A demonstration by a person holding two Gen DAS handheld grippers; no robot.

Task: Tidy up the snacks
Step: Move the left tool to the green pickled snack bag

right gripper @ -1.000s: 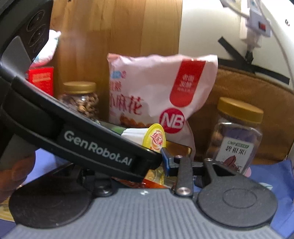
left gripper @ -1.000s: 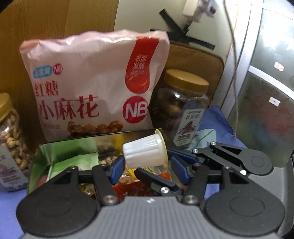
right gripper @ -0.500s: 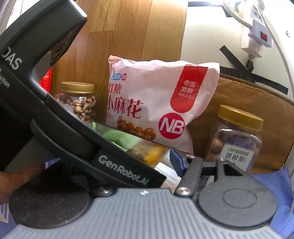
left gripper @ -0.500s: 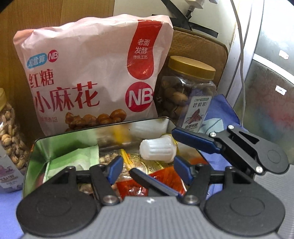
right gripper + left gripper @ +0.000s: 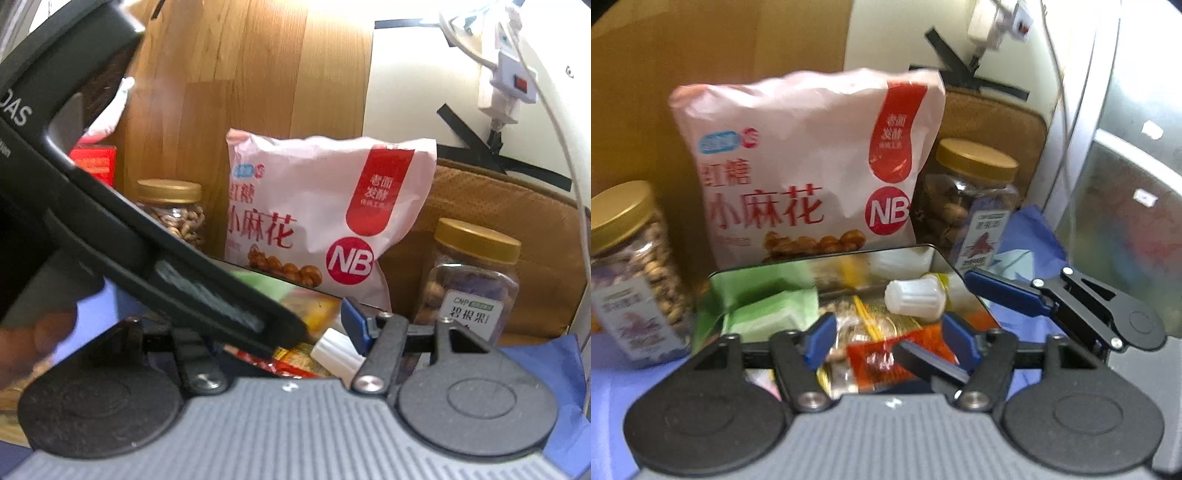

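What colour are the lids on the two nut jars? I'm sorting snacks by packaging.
Both jar lids are gold: the left jar and right jar, clearest in the left wrist view.

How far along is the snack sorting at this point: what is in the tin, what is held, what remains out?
Done: the white cup lies on its side in the metal tin, on a red packet and near a green packet. In hand: nothing; the left tool is open above the tin. Left: the pink bag and two jars stand outside, possibly staying.
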